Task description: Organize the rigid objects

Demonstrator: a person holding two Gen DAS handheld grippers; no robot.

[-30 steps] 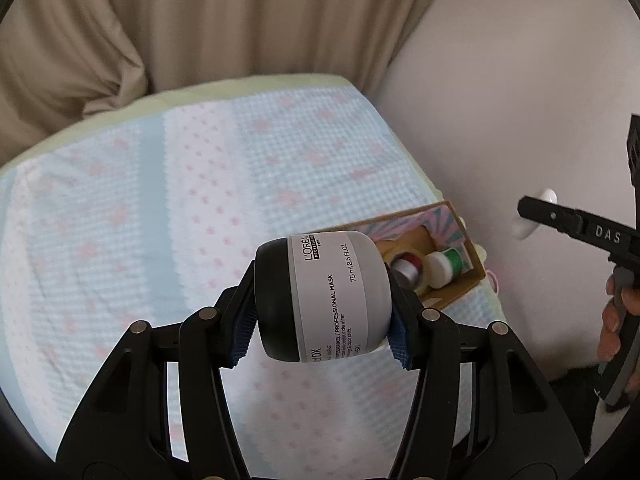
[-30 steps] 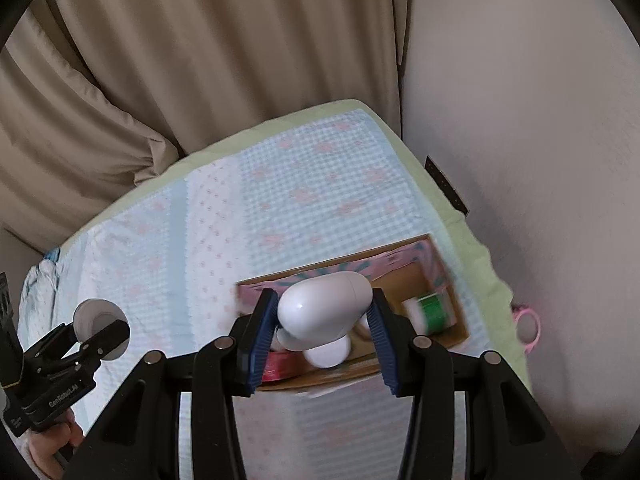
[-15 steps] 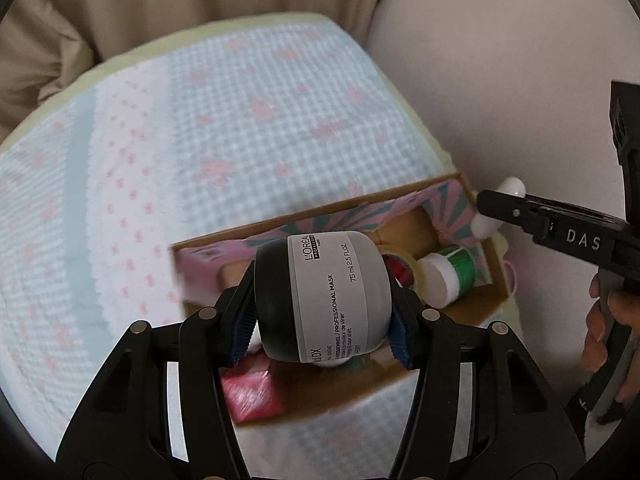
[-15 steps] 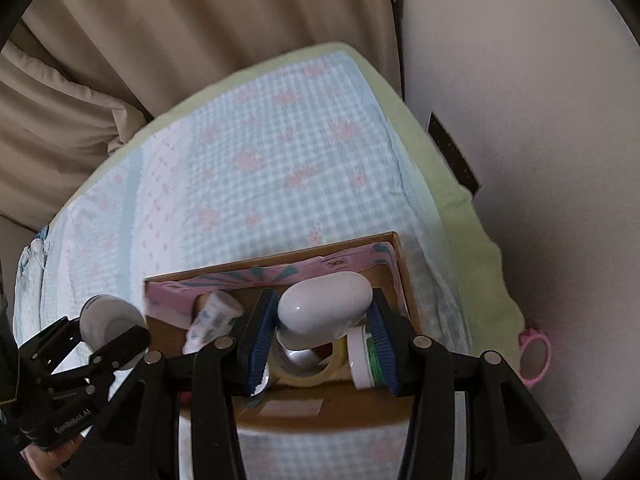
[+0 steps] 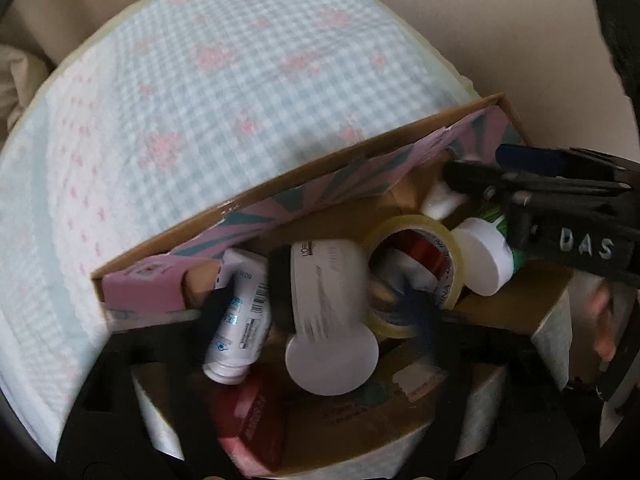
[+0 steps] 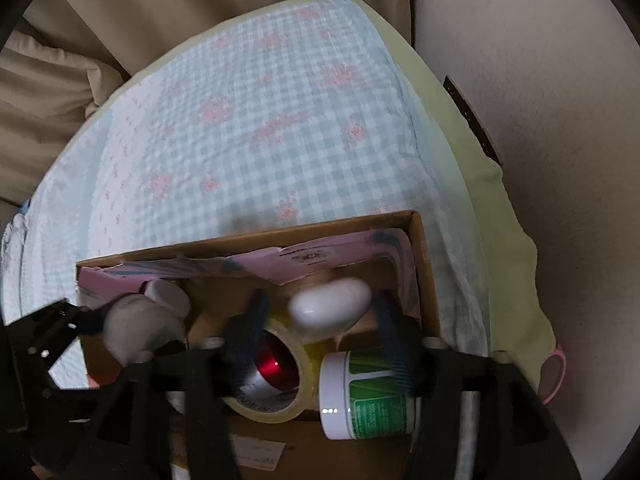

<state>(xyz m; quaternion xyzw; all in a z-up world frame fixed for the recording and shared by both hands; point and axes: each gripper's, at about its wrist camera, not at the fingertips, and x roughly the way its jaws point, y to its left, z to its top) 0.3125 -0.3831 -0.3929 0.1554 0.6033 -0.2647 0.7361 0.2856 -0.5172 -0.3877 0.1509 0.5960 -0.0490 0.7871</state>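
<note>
Lying on a blue-checked bedcover (image 5: 240, 92), a cardboard box (image 5: 280, 184) with a pink patterned inner flap is seen from both wrist views, and everything else is placed in relation to it. Over the box's middle, the left gripper (image 5: 320, 300) is spread wide, its dark, motion-blurred fingers (image 5: 216, 308) standing clear of a grey L'Oréal jar (image 5: 328, 312); the jar is tipped with its round white end toward the camera, but whether it is resting on the box floor cannot be told. Just left of the jar, inside the box, a white tube (image 5: 240, 312) is lying, and a red packet (image 5: 248, 420) is seen at the box's near edge. Right of the jar a roll of clear tape (image 5: 416, 272) is ringed around a red-and-silver item, with a green-labelled white-capped pot (image 5: 488, 260) beyond it.

Near the box's far right corner, the right gripper (image 6: 320, 312) is opened, its blue-padded fingers (image 6: 394, 328) parted on either side of a white oval case (image 6: 330, 306); contact with the case cannot be judged through the blur
</note>
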